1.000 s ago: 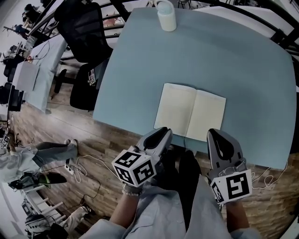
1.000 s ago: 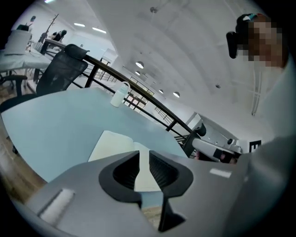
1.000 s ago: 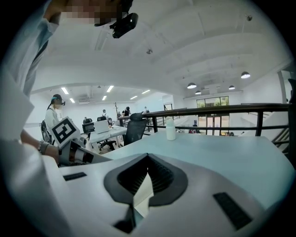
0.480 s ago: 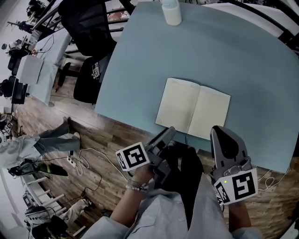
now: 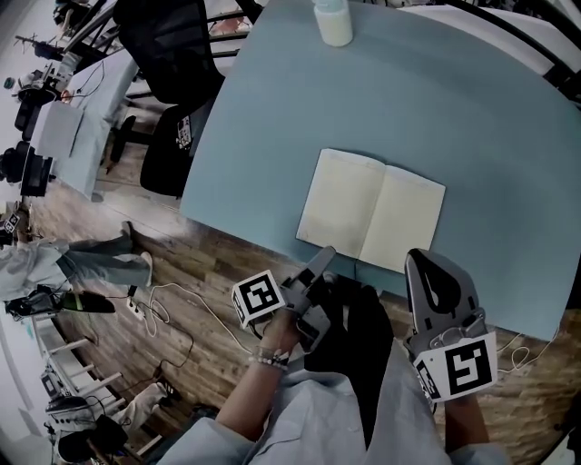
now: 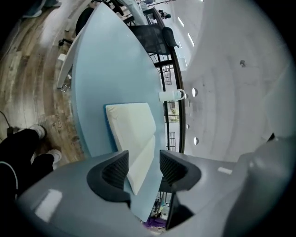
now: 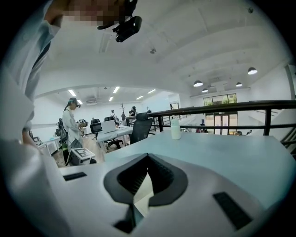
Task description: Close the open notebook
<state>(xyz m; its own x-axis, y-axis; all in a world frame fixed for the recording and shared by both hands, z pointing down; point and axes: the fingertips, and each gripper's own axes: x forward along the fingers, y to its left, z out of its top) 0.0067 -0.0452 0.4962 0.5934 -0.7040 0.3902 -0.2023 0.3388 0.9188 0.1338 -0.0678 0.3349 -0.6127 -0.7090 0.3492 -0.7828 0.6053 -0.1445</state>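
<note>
The open notebook [image 5: 372,211] lies flat with cream pages up near the front edge of the blue table [image 5: 472,118]. My left gripper [image 5: 320,263] is rolled on its side just short of the notebook's near left corner. Its jaws have just been opening and now stand open, gripping nothing. In the left gripper view the notebook [image 6: 132,134] shows ahead through the gap of the left gripper [image 6: 143,169]. My right gripper [image 5: 421,260] is shut and empty at the table's edge by the right page. In the right gripper view a cream page [image 7: 144,189] shows behind the right gripper [image 7: 147,157].
A white bottle [image 5: 332,20] stands at the table's far edge, also seen as the bottle [image 6: 169,96] and the bottle [image 7: 175,128]. A black office chair [image 5: 172,54] is to the table's left. Wooden floor with cables lies below; people and desks are at the far left.
My left gripper has rolled onto its side, dropped lower and opened its jaws. The right gripper has stayed put. The notebook has not moved.
</note>
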